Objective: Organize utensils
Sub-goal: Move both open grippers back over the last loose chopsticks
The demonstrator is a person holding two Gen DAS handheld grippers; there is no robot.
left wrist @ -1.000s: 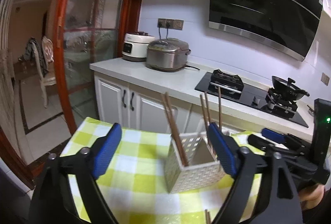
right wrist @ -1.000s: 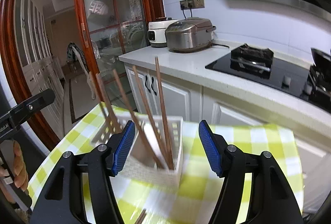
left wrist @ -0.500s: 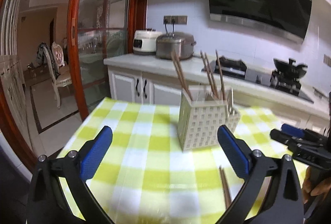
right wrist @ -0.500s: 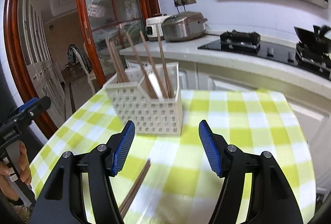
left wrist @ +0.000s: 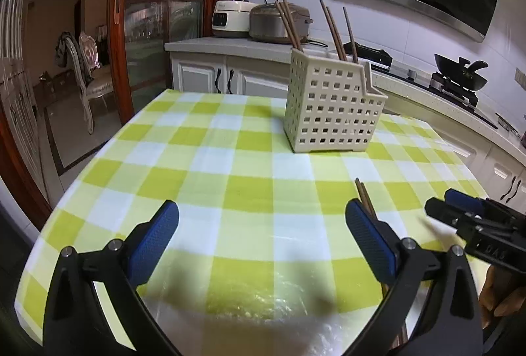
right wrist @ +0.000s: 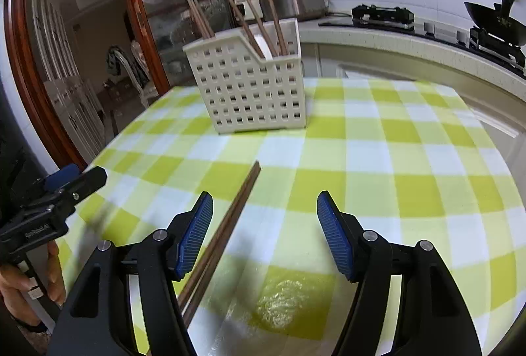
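Left wrist view: I have pulled back from the cream perforated plastic caddy (left wrist: 332, 112), its brown wooden chopsticks (left wrist: 335, 30) stowed; my left gripper (left wrist: 263, 241) hangs spread and empty.

Right wrist view: my right gripper (right wrist: 264, 236), likewise spread, now hovers beside the last loose chopstick pair (right wrist: 227, 231) on the green-checked tablecloth (right wrist: 411, 158), its near end hidden under the finger.

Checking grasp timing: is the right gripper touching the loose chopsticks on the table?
Cannot tell. In the right wrist view the chopsticks pass right beside the right gripper's left finger and disappear under it, with no clear gap or contact visible.
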